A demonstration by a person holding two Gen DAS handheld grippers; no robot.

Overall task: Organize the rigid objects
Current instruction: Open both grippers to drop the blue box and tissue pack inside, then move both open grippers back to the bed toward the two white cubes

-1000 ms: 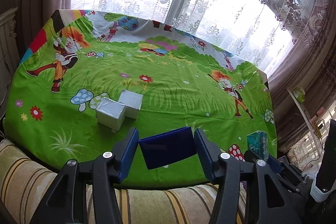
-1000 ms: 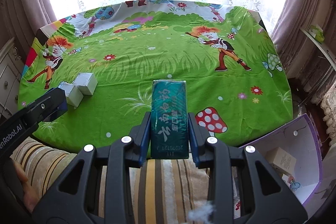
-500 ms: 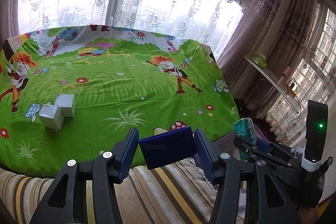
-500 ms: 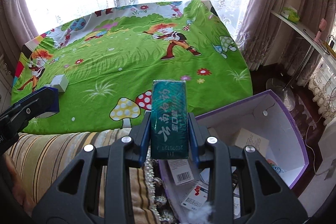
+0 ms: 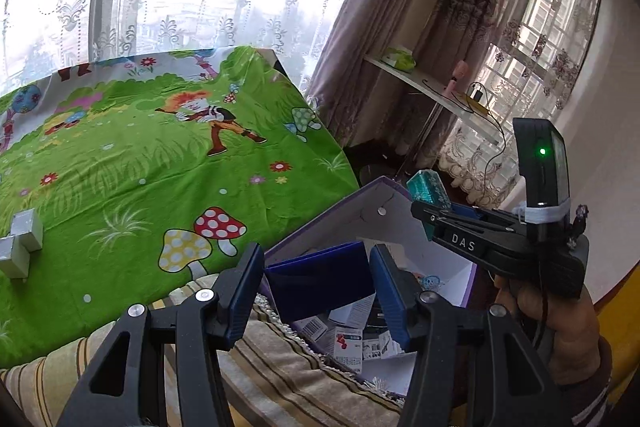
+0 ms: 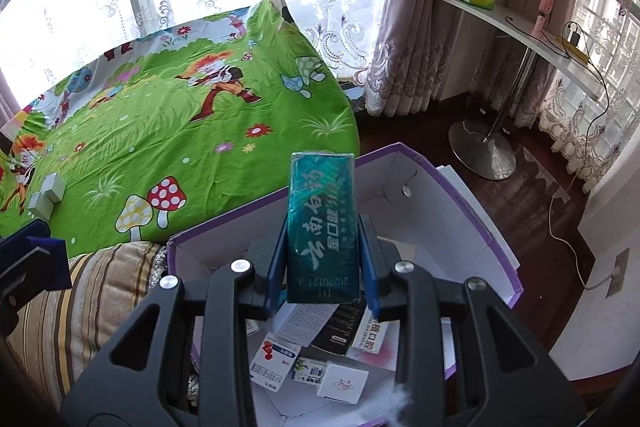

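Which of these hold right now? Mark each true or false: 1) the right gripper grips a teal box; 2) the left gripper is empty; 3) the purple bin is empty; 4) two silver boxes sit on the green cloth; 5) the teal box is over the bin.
1) True: the right gripper is shut on the teal box.
2) False: the left gripper is shut on a blue box.
3) False: the purple bin already holds several small cartons and packets.
4) True: two silver boxes sit side by side on the green cloth.
5) True: in the right wrist view the teal box hangs over the bin's open top.
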